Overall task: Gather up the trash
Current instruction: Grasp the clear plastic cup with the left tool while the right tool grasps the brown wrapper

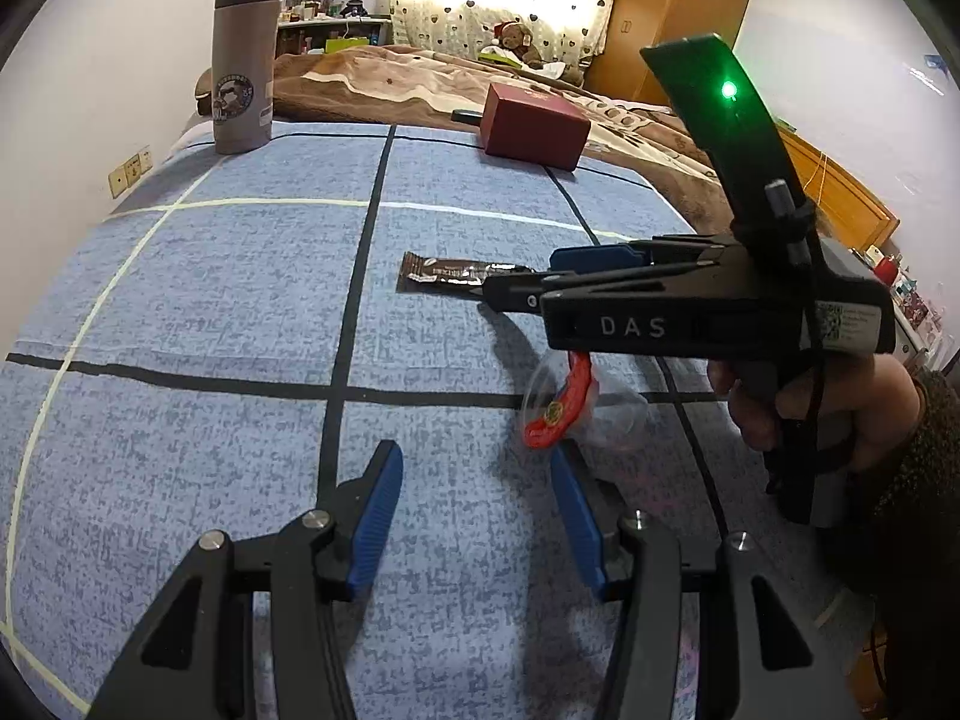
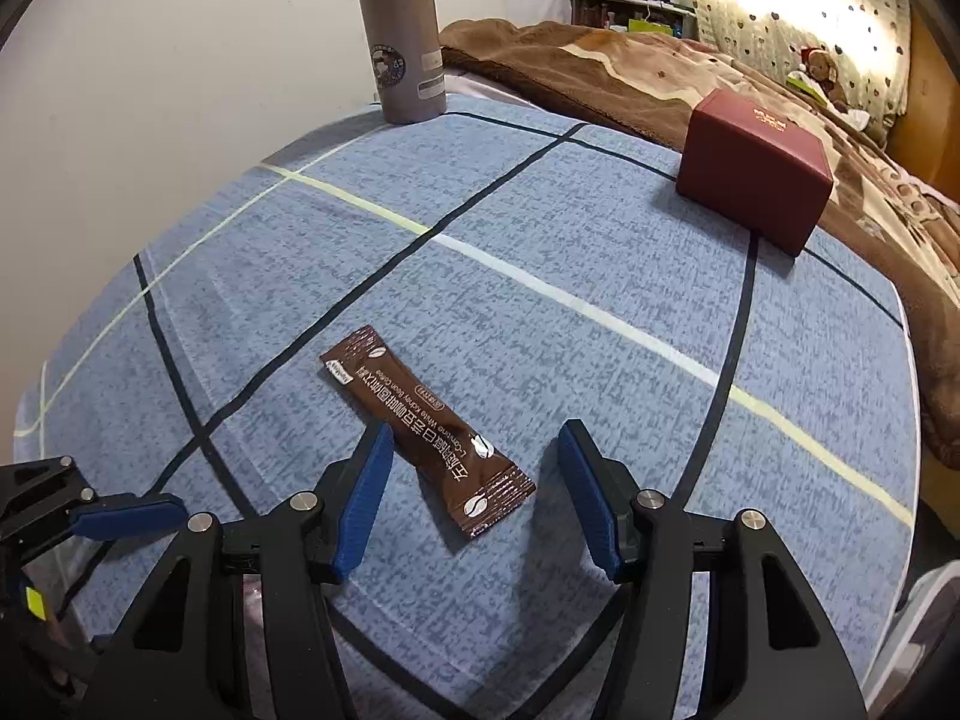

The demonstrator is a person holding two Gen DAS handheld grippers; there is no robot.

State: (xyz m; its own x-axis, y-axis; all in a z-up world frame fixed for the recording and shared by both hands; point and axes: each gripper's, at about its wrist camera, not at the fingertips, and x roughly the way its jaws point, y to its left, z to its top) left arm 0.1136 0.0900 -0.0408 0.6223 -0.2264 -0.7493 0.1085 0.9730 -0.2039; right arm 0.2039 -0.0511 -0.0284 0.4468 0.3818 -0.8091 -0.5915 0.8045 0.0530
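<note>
- Trash here looks like two pieces lying on the bed (image 2: 540, 312), on its blue checked sheet: a brown coffee sachet (image 2: 423, 432) and a clear plastic cup (image 1: 585, 414) with a red wrapper (image 1: 561, 405) inside it.
- Thermos (image 2: 399, 30) and red box (image 2: 753, 168) stand far ahead of both pairs of jaws, well apart from the trash; I judge them not part of it.
- Clear plastic cup lies on its side just ahead of the left gripper (image 1: 474, 504), beside its right-hand jaw. It is probably very light, thin and easily crushed, so a gentle pinch on the rim seems safest.
- Coffee sachet lies flat, its near end between the wide-open jaws of the right gripper (image 2: 474, 492). It looks light, thin and slick, likely flat and limp; pinching across its narrow width near that end should work, with the tips pressing into the soft sheet to get under it.
- Left gripper's jaws are also spread wide and hold nothing.
- Red wrapper is small and crumpled; it should travel with the cup.
</note>
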